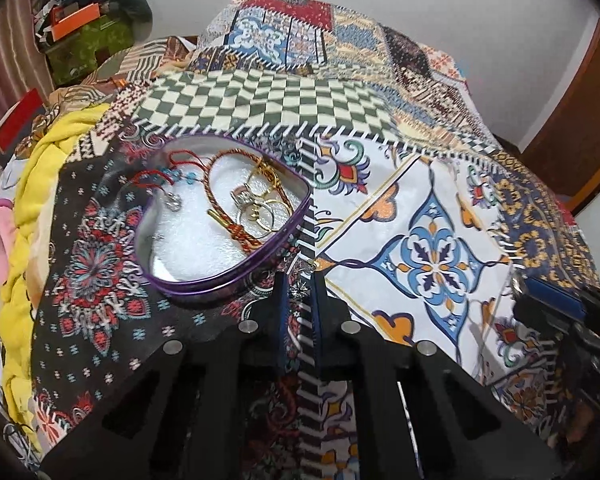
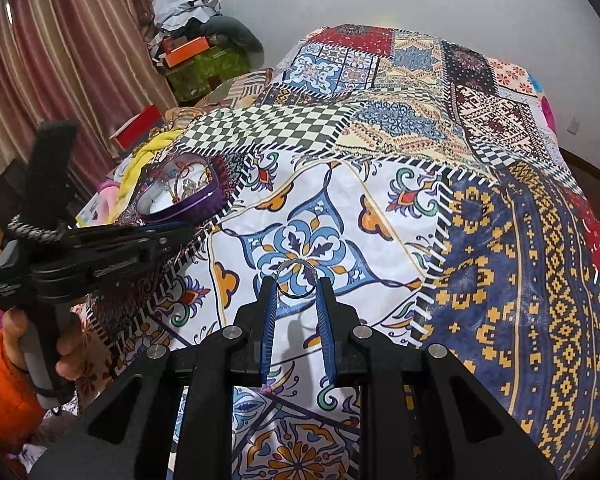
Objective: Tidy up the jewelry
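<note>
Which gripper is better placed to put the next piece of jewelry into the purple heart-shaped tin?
Probably the left gripper: its tips pinch a small silver sparkly piece right beside the purple heart-shaped tin. The right gripper holds a silver ring farther from the tin.

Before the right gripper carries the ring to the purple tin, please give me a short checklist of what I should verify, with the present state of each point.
1. Ring between the jaws of the right gripper: ok, it sits at the tips.
2. Grip is firm: cannot tell, only the ring's edges touch the pads.
3. Purple tin open: ok, no lid on it.
4. Room inside the tin: ok, bare white lining shows beside the cord bracelet.
5. Left gripper out of the way: not ok, it sits close beside the tin, holding a small sparkly piece.
6. Bedspread between ring and tin clear: ok.
</note>
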{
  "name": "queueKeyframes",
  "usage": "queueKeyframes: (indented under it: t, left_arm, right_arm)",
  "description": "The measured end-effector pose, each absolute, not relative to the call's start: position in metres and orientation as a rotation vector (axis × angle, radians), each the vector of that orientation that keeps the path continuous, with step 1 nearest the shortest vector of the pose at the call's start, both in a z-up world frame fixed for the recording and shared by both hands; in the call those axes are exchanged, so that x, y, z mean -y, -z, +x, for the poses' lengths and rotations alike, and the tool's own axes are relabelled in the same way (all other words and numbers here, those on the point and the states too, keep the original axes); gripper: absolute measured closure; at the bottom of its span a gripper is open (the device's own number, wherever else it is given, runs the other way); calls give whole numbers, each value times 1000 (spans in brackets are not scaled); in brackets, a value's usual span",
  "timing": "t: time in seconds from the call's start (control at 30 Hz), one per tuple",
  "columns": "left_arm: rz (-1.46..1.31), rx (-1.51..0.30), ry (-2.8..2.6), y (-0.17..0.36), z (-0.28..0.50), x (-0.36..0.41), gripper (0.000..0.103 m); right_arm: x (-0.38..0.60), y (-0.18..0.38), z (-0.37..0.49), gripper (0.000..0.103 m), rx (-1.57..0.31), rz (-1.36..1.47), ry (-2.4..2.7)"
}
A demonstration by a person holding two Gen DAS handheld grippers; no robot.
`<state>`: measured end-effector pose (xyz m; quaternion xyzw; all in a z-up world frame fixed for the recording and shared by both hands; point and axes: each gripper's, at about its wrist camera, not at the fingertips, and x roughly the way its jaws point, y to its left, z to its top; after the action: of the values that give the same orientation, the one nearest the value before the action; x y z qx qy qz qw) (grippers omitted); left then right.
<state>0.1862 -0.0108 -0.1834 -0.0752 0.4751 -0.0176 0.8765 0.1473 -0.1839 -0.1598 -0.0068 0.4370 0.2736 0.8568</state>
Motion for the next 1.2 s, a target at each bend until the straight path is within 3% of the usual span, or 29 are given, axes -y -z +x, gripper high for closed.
queueKeyframes:
  t: [0.57,1.2]
  left_arm:
    - [-162,-788,56,106,160,-29,94]
    - [-151,-767,74,111,174,-68,94]
  right_arm:
    - [142,116,161,85,-810,-30,-618]
    - [52,121,185,85,-815,-96,-732]
